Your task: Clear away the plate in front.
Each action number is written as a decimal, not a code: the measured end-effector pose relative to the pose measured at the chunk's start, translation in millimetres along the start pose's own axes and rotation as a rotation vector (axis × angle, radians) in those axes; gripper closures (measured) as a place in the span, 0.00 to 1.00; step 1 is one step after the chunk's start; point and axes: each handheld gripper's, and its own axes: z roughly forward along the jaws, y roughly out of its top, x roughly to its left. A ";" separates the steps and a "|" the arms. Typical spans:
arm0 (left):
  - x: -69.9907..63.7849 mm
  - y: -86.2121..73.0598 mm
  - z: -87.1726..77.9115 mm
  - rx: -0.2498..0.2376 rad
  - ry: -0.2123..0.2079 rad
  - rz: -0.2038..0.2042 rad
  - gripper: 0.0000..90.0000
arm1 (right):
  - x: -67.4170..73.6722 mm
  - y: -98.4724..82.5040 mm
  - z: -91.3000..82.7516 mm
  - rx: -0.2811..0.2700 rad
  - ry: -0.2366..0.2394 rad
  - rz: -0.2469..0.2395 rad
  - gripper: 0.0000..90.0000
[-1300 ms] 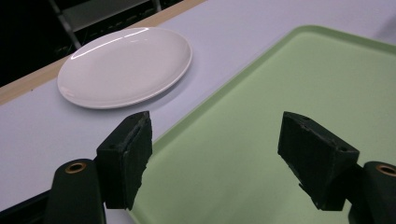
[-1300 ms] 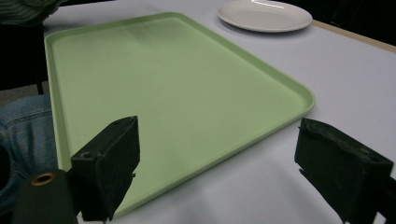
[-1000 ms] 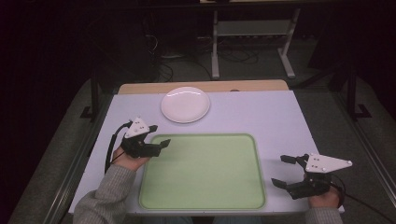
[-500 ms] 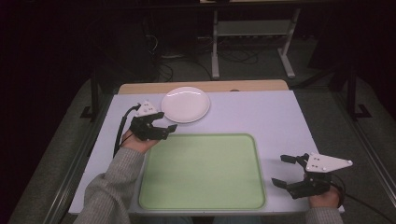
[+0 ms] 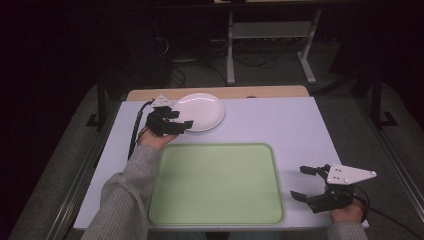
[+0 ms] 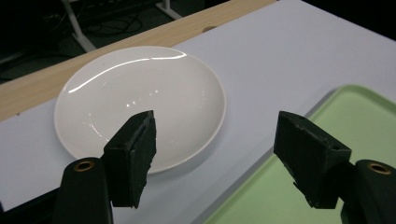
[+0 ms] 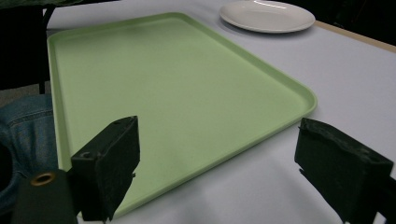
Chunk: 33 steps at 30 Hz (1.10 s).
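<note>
High view: left gripper (image 5: 181, 120), jaws apart, reaches the near rim of the white plate (image 5: 200, 111) at the table's far side, presumably to grasp it; right gripper (image 5: 306, 184) waits spread beside the green tray (image 5: 215, 185). Left gripper view: plate rim lies between the jaws. Right gripper view: jaws empty, facing the tray's corner.

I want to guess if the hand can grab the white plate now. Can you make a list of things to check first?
1. Left gripper jaws open: ok, wide apart in the left gripper view.
2. Plate bare: ok, nothing lies on it.
3. Jaws around the plate's rim: not ok; one jaw is over the near rim, the other beside the plate, nothing gripped.
4. Green tray free to take it: ok, nothing on it.
5. Right gripper out of the way: ok, open, at the tray's right side.
6. Jaw height above the plate: cannot tell.
</note>
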 end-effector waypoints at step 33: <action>59.7 -36.4 56.7 0.070 0.181 -0.802 0.43 | -1.6 -0.1 -0.4 -0.005 0.011 -0.004 0.15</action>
